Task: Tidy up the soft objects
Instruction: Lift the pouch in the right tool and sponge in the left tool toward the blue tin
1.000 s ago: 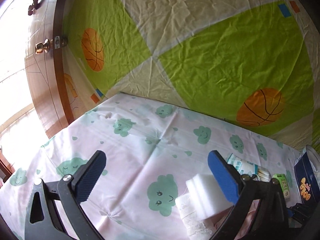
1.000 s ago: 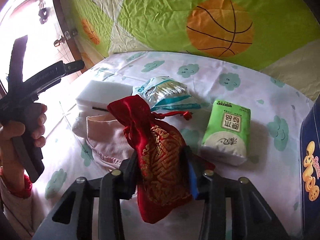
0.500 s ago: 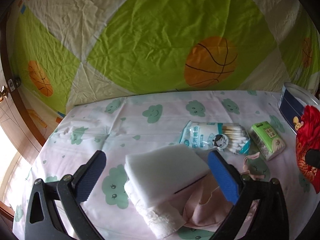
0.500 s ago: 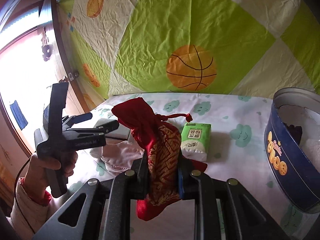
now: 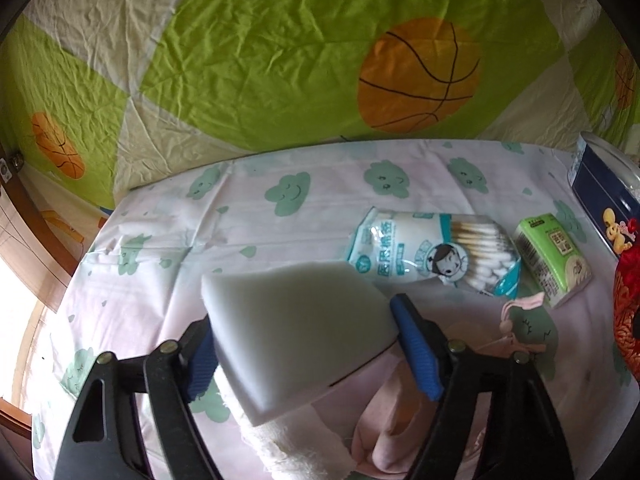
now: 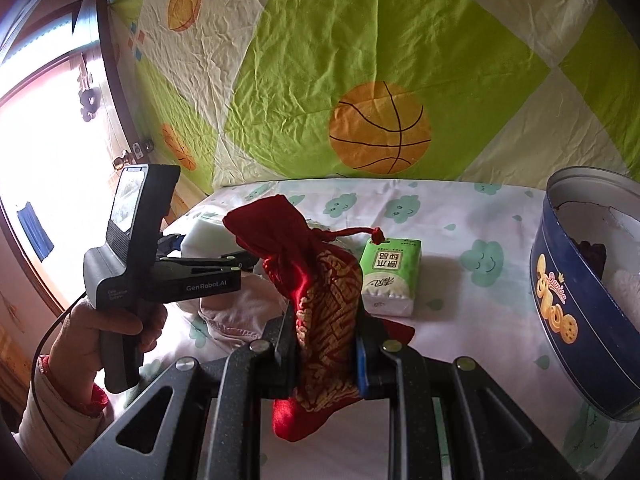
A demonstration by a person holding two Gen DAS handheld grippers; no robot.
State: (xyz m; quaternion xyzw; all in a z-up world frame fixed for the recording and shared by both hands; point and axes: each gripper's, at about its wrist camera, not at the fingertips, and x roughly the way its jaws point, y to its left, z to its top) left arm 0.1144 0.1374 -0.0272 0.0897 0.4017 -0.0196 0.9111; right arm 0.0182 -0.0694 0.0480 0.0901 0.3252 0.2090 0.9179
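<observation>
Sponge (image 5: 296,332), white and squashy, sat pinched between the left tongs (image 5: 304,344) above the pink cloth (image 5: 400,420), wanting only light pressure, while the right tongs (image 6: 326,340) pinched the red pouch (image 6: 320,292) near the blue tin (image 6: 576,320), best released low inside.

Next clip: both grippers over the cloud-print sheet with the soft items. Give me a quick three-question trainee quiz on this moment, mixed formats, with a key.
1. True or false: the left gripper is closed on the white sponge block.
2. Multiple choice: what does the right gripper hold? A) the green tissue pack B) the red drawstring pouch C) the cotton swab bag
3. Fill in: the blue cookie tin has its lid ____, with items already visible inside.

Key:
1. True; both blue pads press its sides.
2. B; the tissue pack and swab bag lie on the sheet.
3. Off.
</observation>
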